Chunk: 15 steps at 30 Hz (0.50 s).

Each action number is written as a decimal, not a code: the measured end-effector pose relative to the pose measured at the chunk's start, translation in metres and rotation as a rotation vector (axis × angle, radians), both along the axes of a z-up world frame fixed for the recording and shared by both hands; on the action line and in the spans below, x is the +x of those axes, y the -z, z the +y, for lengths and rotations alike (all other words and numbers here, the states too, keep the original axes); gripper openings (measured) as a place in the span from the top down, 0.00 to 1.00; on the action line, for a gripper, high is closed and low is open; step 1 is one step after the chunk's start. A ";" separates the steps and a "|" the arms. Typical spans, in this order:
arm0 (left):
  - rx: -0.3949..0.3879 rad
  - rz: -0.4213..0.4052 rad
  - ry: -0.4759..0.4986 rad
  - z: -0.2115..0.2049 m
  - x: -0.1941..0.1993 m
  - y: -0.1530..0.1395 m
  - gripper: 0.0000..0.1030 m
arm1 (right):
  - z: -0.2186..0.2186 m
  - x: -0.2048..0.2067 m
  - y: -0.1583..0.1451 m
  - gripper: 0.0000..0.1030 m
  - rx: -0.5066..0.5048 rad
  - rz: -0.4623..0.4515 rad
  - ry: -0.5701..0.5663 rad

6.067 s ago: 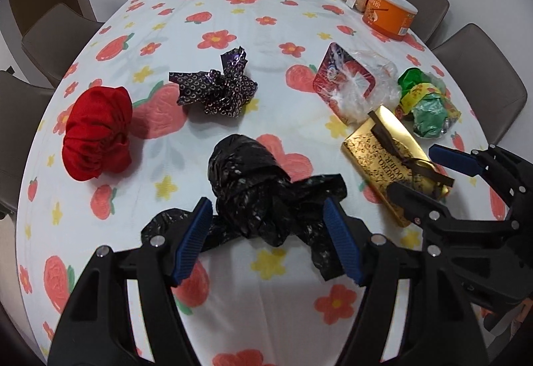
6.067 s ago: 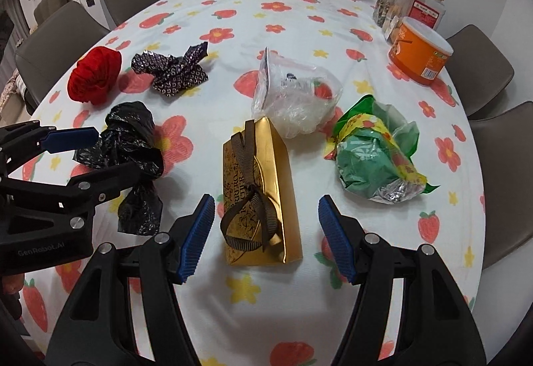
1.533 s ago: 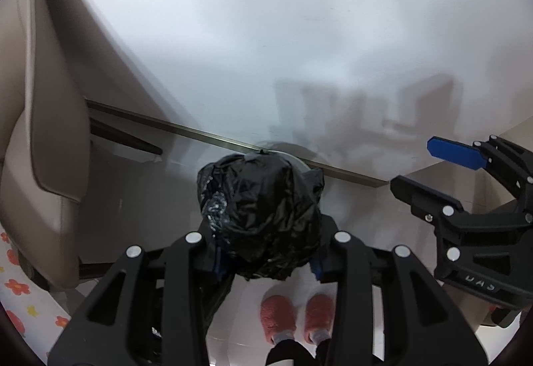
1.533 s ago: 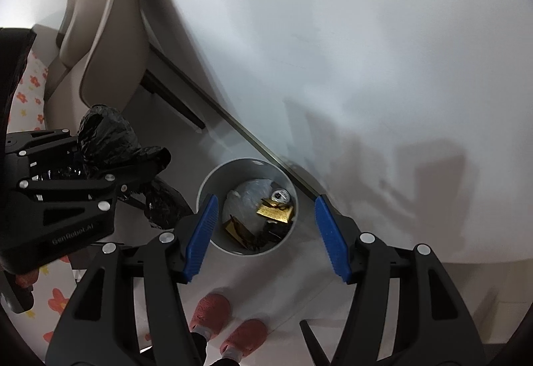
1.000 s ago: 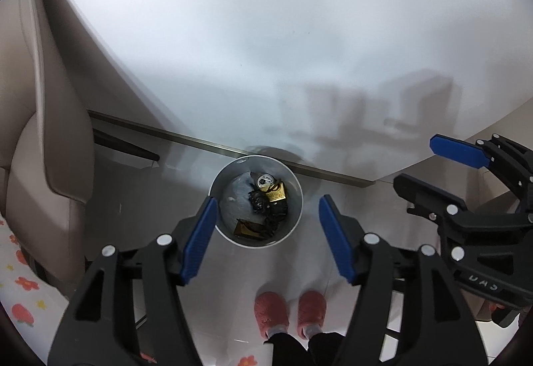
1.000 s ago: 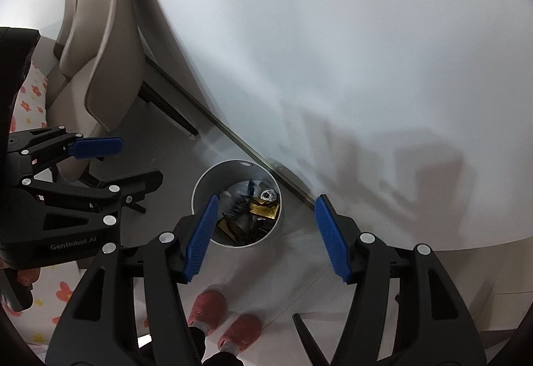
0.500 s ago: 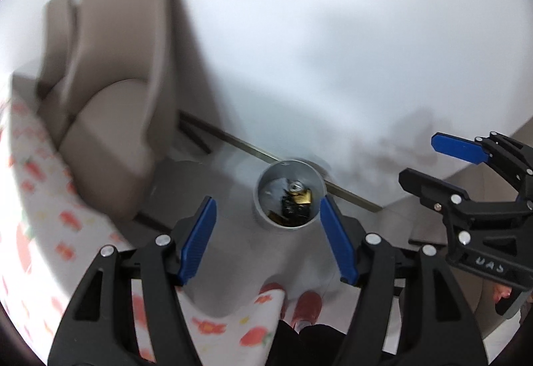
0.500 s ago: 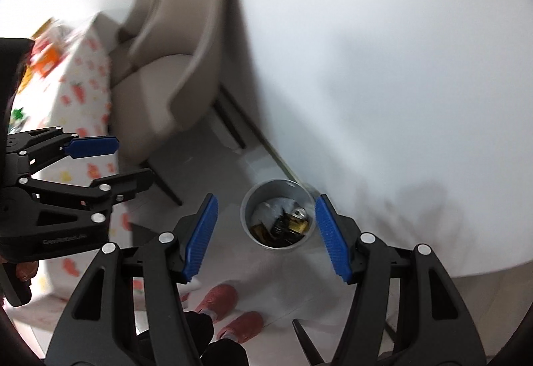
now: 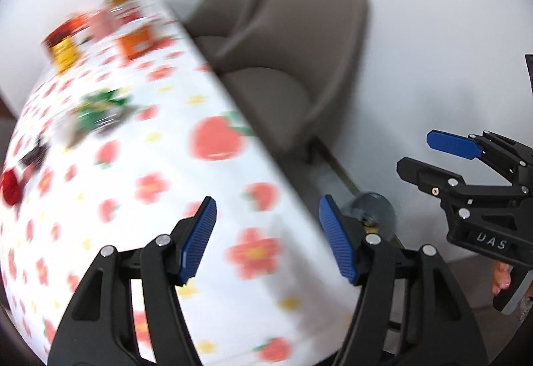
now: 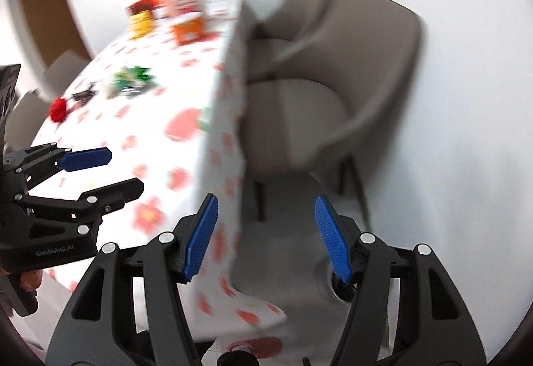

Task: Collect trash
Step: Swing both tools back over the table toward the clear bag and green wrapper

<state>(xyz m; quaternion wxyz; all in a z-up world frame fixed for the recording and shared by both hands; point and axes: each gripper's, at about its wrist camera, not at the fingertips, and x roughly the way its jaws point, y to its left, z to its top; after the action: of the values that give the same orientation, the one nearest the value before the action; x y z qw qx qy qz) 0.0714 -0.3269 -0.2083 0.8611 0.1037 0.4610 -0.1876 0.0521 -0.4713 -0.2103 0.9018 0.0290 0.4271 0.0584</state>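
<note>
Left wrist view, blurred: left gripper [image 9: 266,242] and right gripper [image 9: 443,152] both gape wide, holding nothing; one trash bin [image 9: 373,209] on floor past table [image 9: 140,166] edge, two chairs [image 9: 299,66] beside.

I've swung both cameras off the bin [image 9: 373,209], now a blurred sliver at the lower right of the left view, so the floral table [image 9: 140,166] fills the left of both frames again, and my left gripper [image 9: 266,237] gapes empty, the black bag gone.
</note>
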 end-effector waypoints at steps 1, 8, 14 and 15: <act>-0.003 -0.004 -0.030 0.015 0.005 -0.004 0.37 | 0.013 0.008 -0.004 0.43 0.000 -0.007 -0.026; -0.030 -0.024 -0.181 0.128 0.046 -0.029 0.37 | 0.117 0.073 -0.026 0.43 -0.018 -0.033 -0.161; -0.035 -0.042 -0.253 0.214 0.095 -0.041 0.37 | 0.187 0.119 -0.032 0.38 -0.029 -0.033 -0.211; -0.035 -0.043 -0.262 0.223 0.106 -0.042 0.37 | 0.198 0.130 -0.033 0.37 -0.033 -0.035 -0.215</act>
<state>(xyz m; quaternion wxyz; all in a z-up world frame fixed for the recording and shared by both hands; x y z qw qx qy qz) 0.1769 -0.1042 -0.1663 0.8895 0.0315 0.4489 -0.0793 0.1821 -0.2730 -0.1772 0.8981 -0.0327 0.4128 0.1483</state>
